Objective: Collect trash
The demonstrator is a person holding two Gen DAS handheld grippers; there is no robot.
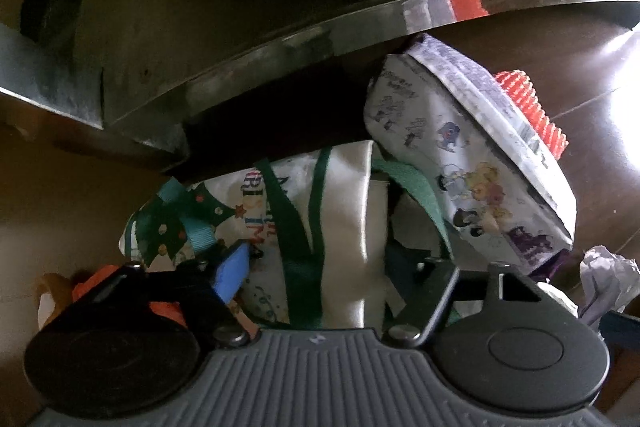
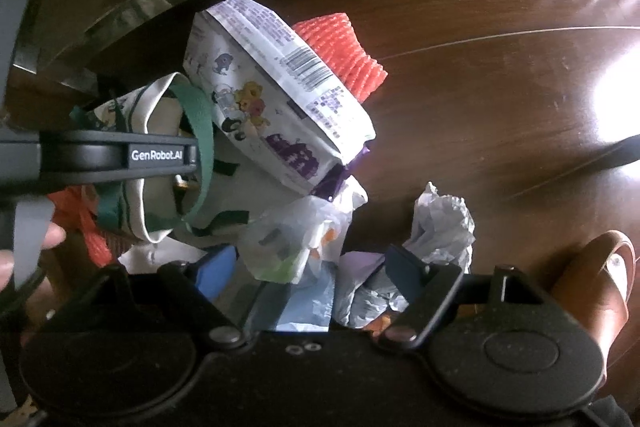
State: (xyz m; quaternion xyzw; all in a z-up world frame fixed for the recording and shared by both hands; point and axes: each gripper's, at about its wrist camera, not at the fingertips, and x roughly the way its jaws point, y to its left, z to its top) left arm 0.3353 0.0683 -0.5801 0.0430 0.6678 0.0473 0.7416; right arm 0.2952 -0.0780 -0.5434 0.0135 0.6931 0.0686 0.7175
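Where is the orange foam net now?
In the right wrist view, the orange foam net lies on the brown floor, partly under the cartoon-printed packet.

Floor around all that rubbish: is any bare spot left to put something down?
Yes: the brown floor right of the orange netting and beyond the crumpled paper is bare. It is crowded around the tote bag and snack packet.

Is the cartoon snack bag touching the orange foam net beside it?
Touching. In the right wrist view the cartoon snack bag lies over the near edge of the orange foam net, with no floor showing between them.
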